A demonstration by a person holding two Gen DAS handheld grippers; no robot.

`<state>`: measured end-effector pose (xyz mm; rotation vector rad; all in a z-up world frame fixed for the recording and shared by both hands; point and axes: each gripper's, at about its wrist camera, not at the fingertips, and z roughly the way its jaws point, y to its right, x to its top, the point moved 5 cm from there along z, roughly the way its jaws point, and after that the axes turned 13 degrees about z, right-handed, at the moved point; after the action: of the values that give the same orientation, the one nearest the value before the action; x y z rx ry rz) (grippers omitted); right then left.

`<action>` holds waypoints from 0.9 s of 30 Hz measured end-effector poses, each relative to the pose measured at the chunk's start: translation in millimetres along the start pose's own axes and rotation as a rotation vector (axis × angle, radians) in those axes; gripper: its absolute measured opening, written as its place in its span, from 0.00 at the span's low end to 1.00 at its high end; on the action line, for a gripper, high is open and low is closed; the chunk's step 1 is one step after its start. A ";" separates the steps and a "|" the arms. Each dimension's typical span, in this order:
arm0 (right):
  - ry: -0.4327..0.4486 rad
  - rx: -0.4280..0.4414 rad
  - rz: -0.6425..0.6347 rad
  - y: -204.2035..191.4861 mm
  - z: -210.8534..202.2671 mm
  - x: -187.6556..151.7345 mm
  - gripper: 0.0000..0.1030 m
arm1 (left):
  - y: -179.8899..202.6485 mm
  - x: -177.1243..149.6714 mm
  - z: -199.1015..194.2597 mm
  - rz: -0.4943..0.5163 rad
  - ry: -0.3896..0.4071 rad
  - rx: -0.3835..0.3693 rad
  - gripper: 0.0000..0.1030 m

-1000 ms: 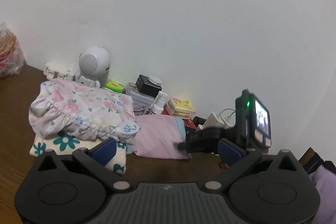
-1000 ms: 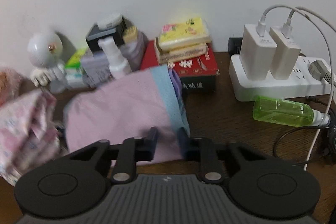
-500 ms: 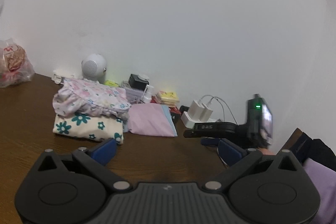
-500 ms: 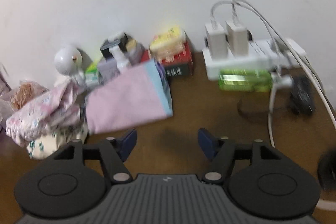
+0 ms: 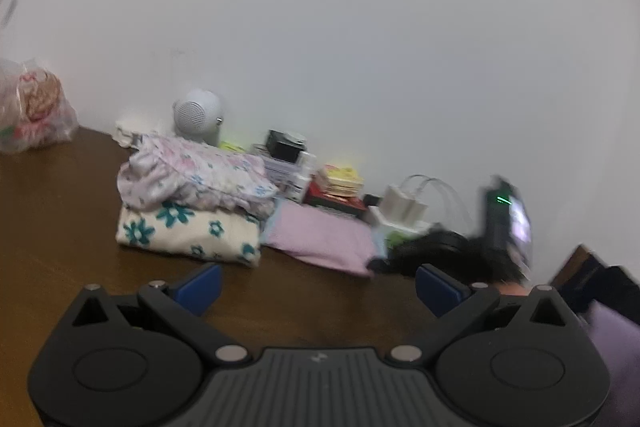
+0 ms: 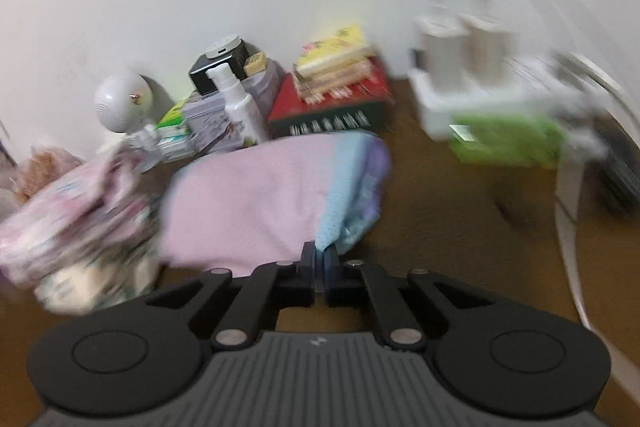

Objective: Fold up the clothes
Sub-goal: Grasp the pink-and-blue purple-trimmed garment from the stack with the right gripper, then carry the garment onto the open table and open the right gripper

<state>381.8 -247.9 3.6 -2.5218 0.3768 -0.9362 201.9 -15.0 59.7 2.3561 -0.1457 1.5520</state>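
Right gripper [image 6: 320,259] clenched on near edge of folded pink garment [image 6: 248,203]; left gripper [image 5: 318,285] released, empty; garment likely being shifted, placement beside floral stack [image 5: 188,231] needed next

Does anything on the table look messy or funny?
A bit. The frilly floral garment is bunched up, not flat, atop the folded flower-print one. The green bottle lies on its side by the power strip.

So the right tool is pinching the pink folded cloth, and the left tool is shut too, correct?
Not quite. The left tool is open, its blue pads wide apart and holding nothing, as the left wrist view shows. The right tool is indeed shut on the pink folded cloth.
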 end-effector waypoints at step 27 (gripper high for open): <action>0.117 0.231 -0.049 43.3 -304.8 -350.1 0.47 | 106.2 -145.0 -196.5 0.633 -0.095 -0.415 1.00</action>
<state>-84.3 -238.7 -2.6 -2.2829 0.2284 -1.0836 -56.5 -66.1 20.6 2.1400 -1.2073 1.4526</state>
